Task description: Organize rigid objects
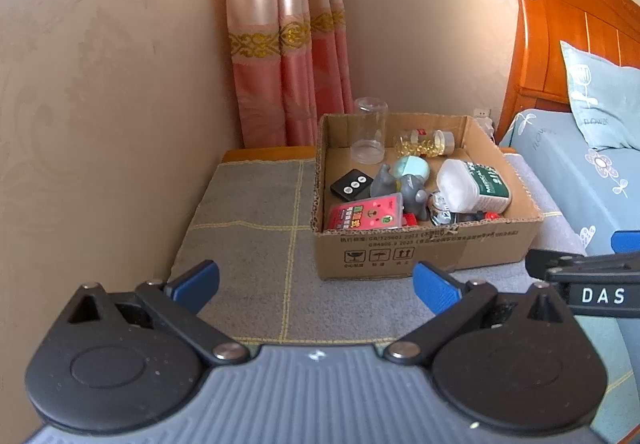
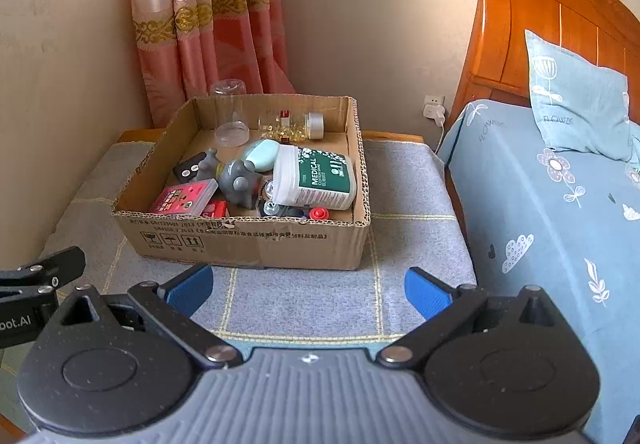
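An open cardboard box (image 1: pixel 420 248) (image 2: pixel 248 244) stands on a grey checked cloth. Inside lie a white MEDICAL tub (image 1: pixel 472 183) (image 2: pixel 316 177), a grey toy figure (image 1: pixel 412 191) (image 2: pixel 238 181), a pink card case (image 1: pixel 366 217) (image 2: pixel 184 197), a black remote (image 1: pixel 351 183) (image 2: pixel 188 167), a clear jar (image 1: pixel 370 131) (image 2: pixel 231 115), a capsule bottle (image 1: pixel 426 143) (image 2: pixel 292 123) and a mint oval case (image 1: pixel 412 167) (image 2: pixel 262 155). My left gripper (image 1: pixel 316 284) is open and empty, in front of the box. My right gripper (image 2: pixel 308 290) is open and empty, also in front of it.
The cloth (image 1: pixel 248 203) (image 2: pixel 404 183) covers a low wooden stand. A beige wall (image 1: pixel 100 103) is at the left, a pink curtain (image 1: pixel 288 43) behind. A bed with blue bedding (image 2: pixel 560 203) and wooden headboard (image 2: pixel 540 3) is at the right. A wall plug (image 2: pixel 434 109) sits behind.
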`<state>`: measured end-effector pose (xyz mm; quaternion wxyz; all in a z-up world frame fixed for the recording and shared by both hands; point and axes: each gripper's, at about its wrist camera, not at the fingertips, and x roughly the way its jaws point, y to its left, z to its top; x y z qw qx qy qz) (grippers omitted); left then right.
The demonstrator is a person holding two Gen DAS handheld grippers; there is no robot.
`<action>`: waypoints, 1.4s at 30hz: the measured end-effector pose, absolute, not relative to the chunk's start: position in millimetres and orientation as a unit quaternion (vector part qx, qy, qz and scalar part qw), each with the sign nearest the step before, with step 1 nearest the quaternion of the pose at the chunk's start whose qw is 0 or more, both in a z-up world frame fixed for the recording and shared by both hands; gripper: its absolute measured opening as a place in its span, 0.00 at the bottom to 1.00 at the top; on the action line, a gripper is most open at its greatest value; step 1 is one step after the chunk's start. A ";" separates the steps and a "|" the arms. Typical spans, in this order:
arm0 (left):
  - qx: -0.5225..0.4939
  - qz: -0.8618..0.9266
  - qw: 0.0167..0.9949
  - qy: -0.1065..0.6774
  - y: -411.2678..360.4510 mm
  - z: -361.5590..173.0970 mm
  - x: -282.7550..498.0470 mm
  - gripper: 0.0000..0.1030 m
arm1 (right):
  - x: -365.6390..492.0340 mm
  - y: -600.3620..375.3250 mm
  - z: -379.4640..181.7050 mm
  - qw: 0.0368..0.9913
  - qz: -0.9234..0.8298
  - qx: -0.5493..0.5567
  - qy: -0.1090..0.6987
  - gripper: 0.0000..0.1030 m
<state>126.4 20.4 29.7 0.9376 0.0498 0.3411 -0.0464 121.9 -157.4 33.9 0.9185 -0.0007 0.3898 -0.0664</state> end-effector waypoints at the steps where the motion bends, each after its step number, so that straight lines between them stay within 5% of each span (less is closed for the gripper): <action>1: 0.052 -0.045 0.938 0.341 19.6 30.2 126.2 0.99 | 121.4 -157.5 34.2 0.919 -0.066 -0.001 0.389 1.00; 42: 0.065 -0.042 0.942 0.327 9.4 35.8 123.5 0.99 | 112.9 -162.1 38.8 0.928 -0.072 0.019 0.364 1.00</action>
